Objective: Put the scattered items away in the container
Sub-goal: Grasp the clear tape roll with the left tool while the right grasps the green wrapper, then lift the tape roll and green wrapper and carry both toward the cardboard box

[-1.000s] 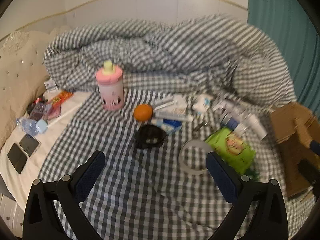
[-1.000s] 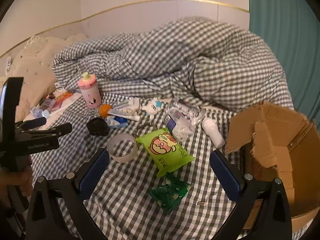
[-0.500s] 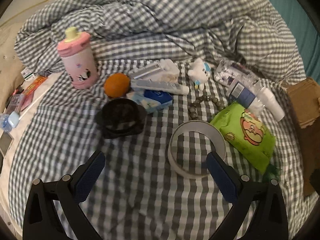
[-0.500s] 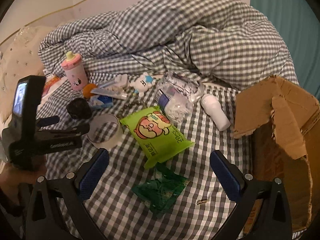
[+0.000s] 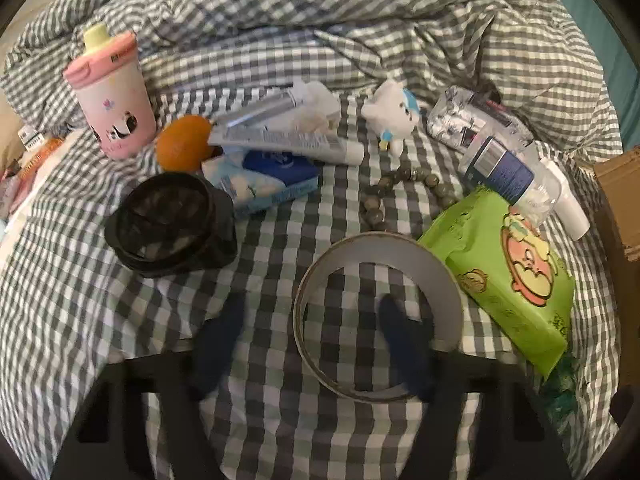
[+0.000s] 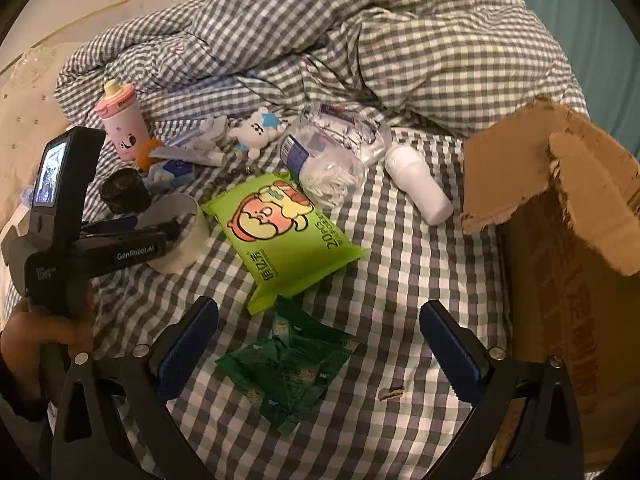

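Scattered items lie on a checked bedsheet. A tape roll lies flat just in front of my left gripper. The jaws are partly closed and blurred, the right finger inside the ring and the left finger outside its left wall. The roll also shows in the right wrist view with the left gripper at it. My right gripper is open and empty over a dark green packet. A green wipes pack lies beyond. The cardboard box stands at the right.
A pink sippy cup, orange, black round lid, toothpaste tube, blue tissue pack, bead bracelet, white plush toy, cotton swab tub and white bottle lie around. A bunched duvet fills the back.
My left gripper moved forward and down to the tape roll and its jaws narrowed around the roll's left wall. My right gripper moved slightly forward and stayed open.
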